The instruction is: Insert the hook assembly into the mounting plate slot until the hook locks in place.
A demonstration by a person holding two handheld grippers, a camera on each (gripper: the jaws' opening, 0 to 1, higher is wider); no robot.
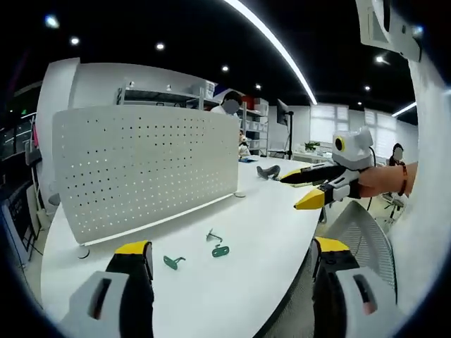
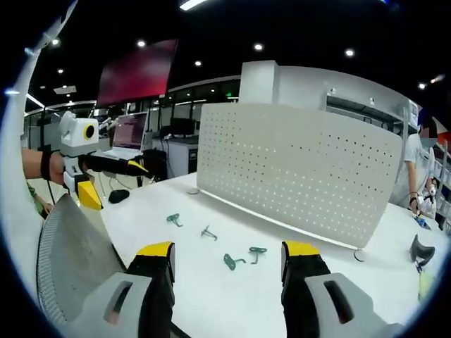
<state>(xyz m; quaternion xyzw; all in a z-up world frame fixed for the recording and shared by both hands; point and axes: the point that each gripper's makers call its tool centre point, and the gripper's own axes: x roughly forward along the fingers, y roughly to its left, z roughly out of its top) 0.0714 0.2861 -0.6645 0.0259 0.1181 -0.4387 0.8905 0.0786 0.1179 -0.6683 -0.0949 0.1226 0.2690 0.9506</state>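
Observation:
The white perforated mounting plate [image 1: 141, 169] stands upright on the white table [image 1: 268, 211]. Several small hooks lie loose in front of it: two green ones [image 1: 173, 262] [image 1: 220, 251] and a grey one [image 1: 213, 236]. My left gripper [image 1: 232, 248] is open above the table's near edge, with nothing in it. My right gripper [image 1: 290, 192] reaches in from the right, held in a hand, also open. In the right gripper view the plate [image 2: 296, 169] stands behind the hooks [image 2: 173, 220] [image 2: 232, 262] [image 2: 257, 251]. There my right gripper [image 2: 229, 248] is open and the left gripper [image 2: 121, 187] hovers at the far left.
A grey mesh chair back [image 1: 359, 232] [image 2: 70, 267] stands close to the table's curved edge. A dark object [image 1: 268, 171] [image 2: 421, 251] lies past the plate's end. A laptop [image 2: 127, 137] and shelving stand further off. A person [image 2: 423, 169] stands beyond the plate.

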